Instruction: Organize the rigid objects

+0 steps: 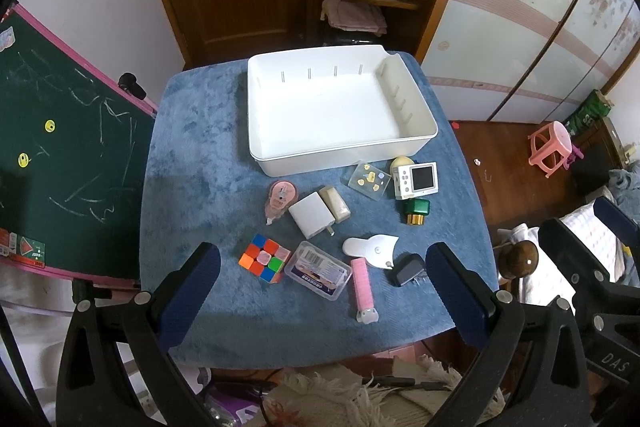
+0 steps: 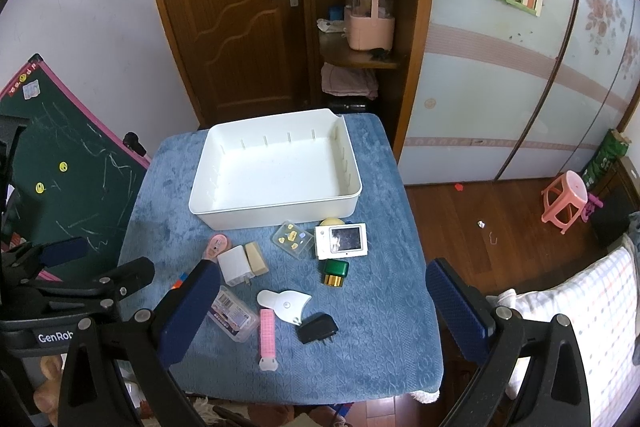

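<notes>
An empty white bin [image 1: 416, 143] [image 2: 276, 213] stands at the back of the blue-covered table [image 1: 192, 147] [image 2: 384, 307]. In front of it lie small items: a colour cube [image 1: 265, 259], a clear labelled case [image 1: 318, 270] [image 2: 235, 314], a white charger [image 1: 310, 217] [image 2: 235, 264], a pink pen [image 1: 363, 287] [image 2: 267, 339], a black plug [image 1: 407, 269] [image 2: 318, 327], a green box [image 1: 417, 211] [image 2: 336, 271] and a white screen device [image 1: 416, 179] [image 2: 341, 241]. My left gripper [image 1: 322, 283] hovers open above the near row. My right gripper [image 2: 320, 303] is open too, holding nothing.
A green chalkboard [image 1: 68, 155] [image 2: 80, 179] leans at the table's left. A wooden door [image 2: 240, 19] and corner shelves [image 2: 360, 55] stand behind. A pink stool [image 2: 566, 201] sits on the wood floor at right. The left gripper's body [image 2: 72, 291] shows low left in the right view.
</notes>
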`<state>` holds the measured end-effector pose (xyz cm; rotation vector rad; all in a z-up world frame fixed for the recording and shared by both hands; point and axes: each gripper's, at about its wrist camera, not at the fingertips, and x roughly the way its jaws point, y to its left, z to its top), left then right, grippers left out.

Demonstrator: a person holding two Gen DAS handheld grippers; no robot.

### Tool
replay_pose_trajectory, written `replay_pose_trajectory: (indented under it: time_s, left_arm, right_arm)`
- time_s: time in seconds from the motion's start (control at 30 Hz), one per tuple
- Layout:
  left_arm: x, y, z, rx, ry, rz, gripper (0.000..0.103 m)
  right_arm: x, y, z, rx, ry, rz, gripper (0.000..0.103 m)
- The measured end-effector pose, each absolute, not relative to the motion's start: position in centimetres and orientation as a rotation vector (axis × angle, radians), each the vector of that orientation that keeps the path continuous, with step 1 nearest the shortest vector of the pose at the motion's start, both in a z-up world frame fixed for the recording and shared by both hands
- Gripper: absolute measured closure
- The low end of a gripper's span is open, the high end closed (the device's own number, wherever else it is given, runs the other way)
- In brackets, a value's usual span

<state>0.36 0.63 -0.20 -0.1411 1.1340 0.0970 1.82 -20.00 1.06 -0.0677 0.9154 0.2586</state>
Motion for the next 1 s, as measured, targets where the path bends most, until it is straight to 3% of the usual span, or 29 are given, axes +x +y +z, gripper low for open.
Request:
replay_pose_trajectory:
  time_s: [1.0]
  left_arm:
    - [0.67,1.04,-0.55,-0.139,1.139,0.101,0.001]
  right_arm:
    - [1.65,-19.53,0.62,-0.069,0.925,0.252,0.0]
